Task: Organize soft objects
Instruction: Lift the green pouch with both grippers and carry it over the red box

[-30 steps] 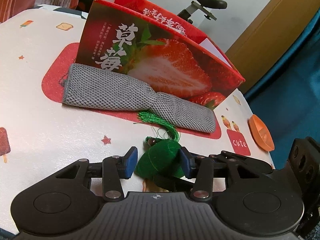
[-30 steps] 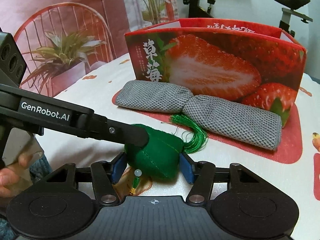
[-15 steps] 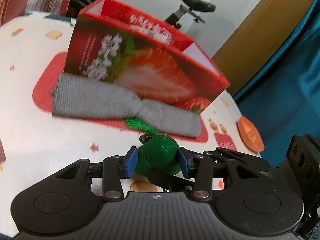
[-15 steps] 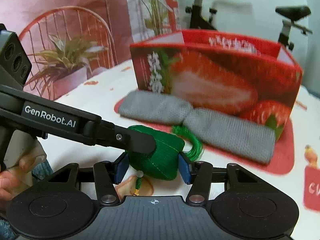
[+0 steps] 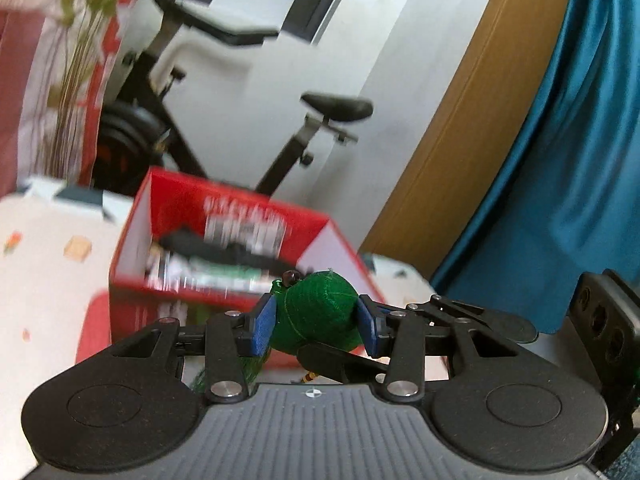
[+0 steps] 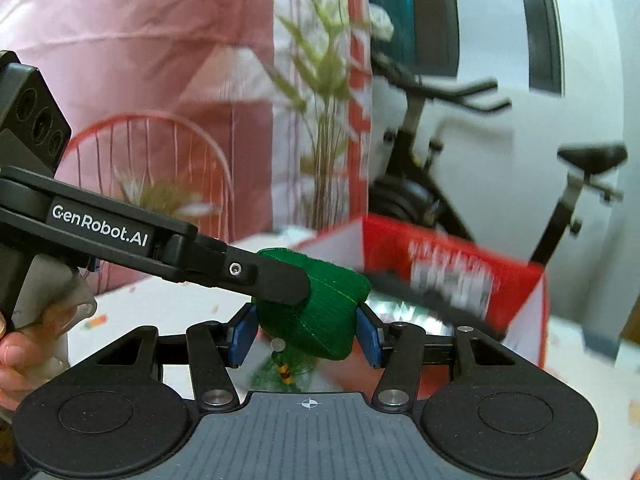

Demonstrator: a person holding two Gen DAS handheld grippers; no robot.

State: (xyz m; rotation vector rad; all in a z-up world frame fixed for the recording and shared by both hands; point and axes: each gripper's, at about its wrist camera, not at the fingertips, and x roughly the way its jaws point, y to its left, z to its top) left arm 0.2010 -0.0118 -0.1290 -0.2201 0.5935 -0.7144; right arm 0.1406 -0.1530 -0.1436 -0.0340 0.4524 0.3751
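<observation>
Green pouch (image 5: pixel 320 312) lifted off table toward red box (image 5: pixel 224 248), both grippers (image 5: pixel 316 322) (image 6: pixel 306 332) clamping it, arm reads "GenRobot.AI" (image 6: pixel 100 230).

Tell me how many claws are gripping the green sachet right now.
2. The left claw pinches the green sachet between its blue pads, and the right claw clamps it too, crossing the left one. Both hold it near the red box.

a home: exercise bike (image 5: pixel 256 120), curtain (image 5: pixel 560 160), printed tablecloth (image 5: pixel 48 272)
</observation>
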